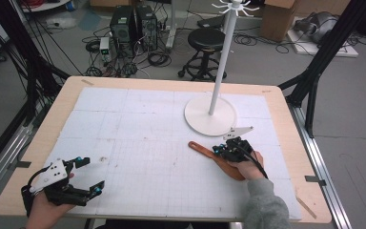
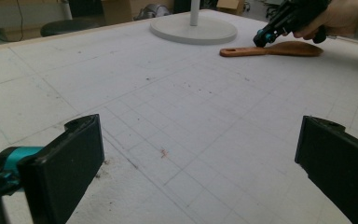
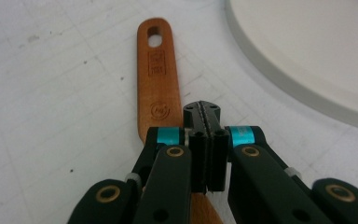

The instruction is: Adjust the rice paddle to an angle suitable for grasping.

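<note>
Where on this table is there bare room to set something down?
The mat's middle, between the left tongs and the wooden spatula, lies bare, as does the far-left stretch. It is crowded at the right, where the right tongs, spatula and stand base cluster.

You've got a reddish-brown wooden spatula (image 3: 158,79) with stamped marks on its handle, lying on a white gridded mat (image 1: 138,138) over a pale wood table (image 1: 62,102). Both grippers (image 1: 86,176) (image 1: 224,149) are black with teal accents. The stand base (image 1: 209,117) is white.
</note>
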Demonstrator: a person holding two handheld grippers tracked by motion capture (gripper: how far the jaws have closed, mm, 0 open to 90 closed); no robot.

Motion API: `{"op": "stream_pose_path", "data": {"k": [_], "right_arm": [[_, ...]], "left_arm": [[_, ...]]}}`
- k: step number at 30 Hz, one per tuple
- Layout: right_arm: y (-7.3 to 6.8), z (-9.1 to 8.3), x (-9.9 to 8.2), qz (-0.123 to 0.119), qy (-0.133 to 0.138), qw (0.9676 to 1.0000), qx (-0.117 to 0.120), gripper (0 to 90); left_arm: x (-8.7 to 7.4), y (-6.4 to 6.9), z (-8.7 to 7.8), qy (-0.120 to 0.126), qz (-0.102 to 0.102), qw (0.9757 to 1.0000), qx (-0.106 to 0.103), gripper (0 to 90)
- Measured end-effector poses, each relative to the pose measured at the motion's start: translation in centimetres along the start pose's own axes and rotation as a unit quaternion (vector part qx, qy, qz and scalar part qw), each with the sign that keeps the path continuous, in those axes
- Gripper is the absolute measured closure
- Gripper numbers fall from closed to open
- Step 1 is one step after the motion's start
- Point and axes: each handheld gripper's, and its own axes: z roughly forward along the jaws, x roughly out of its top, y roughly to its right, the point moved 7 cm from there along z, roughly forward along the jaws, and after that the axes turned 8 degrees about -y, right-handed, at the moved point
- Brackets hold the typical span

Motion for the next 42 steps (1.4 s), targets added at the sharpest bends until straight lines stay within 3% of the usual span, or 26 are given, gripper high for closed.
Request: {"op": "stream_pose_path", "data": {"k": [17, 22, 32, 36, 39, 41, 42], "right_arm": [[-2.2, -0.8, -1.1, -0.032, -0.022, 0.9986, 0.036, 89.9], [-2.5, -1.1, -1.7, -0.024, -0.018, 0.9985, 0.047, 89.9], [-3.5, -2.1, -2.9, -0.031, -0.024, 0.998, 0.051, 90.0], [-3.8, -2.3, -3.4, -0.027, -0.017, 0.9978, 0.057, 89.9], [-3.7, -2.4, -3.3, -0.039, -0.014, 0.9974, 0.058, 89.3], [-3.9, -2.8, -3.1, -0.038, 0.001, 0.9969, 0.069, 88.7], [-3.9, -3.1, -2.8, -0.041, 0.013, 0.9965, 0.071, 84.0]], "left_arm": [[0.1, 0.0, 0.0, 0.003, 0.0, 1.0, 0.001, 1.8], [0.1, -0.1, -0.1, 0.005, -0.002, 1.0, 0.001, 1.8], [0.1, -0.2, 0.0, 0.006, -0.003, 1.0, -0.001, 1.8], [0.2, -0.2, 0.0, 0.006, -0.004, 1.0, -0.001, 1.8], [0.2, -0.2, 0.2, 0.005, -0.001, 1.0, -0.003, 1.8], [0.2, -0.1, 0.3, 0.005, -0.002, 1.0, -0.004, 1.8], [0.2, -0.1, 0.3, 0.004, 0.001, 1.0, -0.005, 1.8]]}}
